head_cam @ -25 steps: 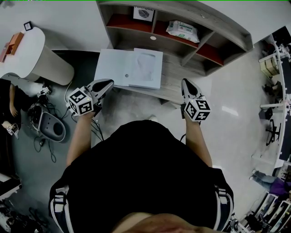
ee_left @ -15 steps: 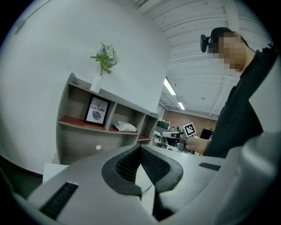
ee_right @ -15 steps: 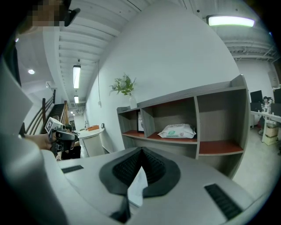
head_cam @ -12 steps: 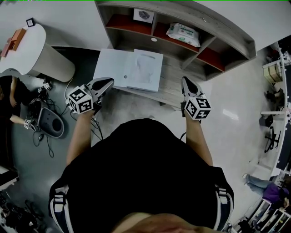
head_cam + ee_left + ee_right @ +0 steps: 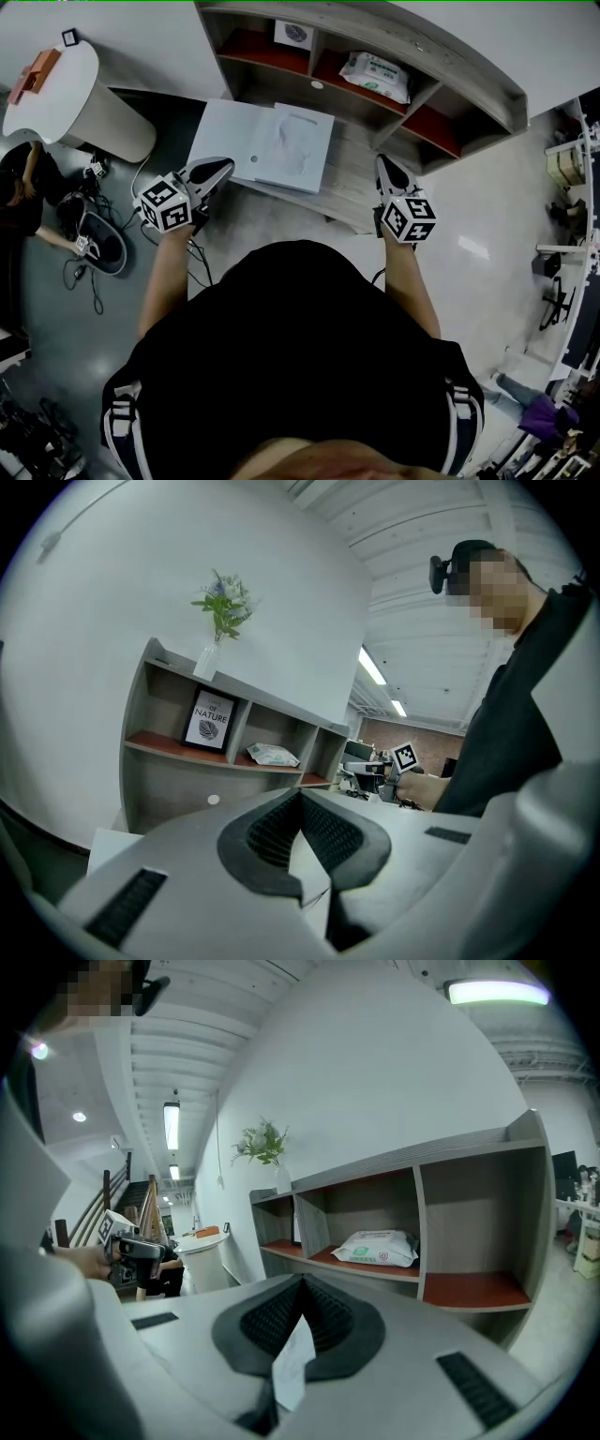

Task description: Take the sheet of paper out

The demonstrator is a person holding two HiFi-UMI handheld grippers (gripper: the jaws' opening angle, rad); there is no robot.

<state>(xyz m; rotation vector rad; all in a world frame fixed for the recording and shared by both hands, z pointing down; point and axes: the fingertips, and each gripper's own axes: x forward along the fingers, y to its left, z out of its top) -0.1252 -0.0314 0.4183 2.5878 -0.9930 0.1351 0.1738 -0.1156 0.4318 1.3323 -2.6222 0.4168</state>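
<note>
Sheet of paper (image 5: 298, 148) flat on wooden surface (image 5: 352, 178), upper middle of head view, overlapping a larger white panel (image 5: 220, 131). Left claw (image 5: 223, 169) closed, pads meeting, clear of the sheet, just lower left of panel. Right claw (image 5: 383, 164) closed too, right of sheet, not touching; pale sliver (image 5: 292, 1363) between pads, can't tell what.

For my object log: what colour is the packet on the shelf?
Packet: white with green print, clearest in the right gripper view.
</note>
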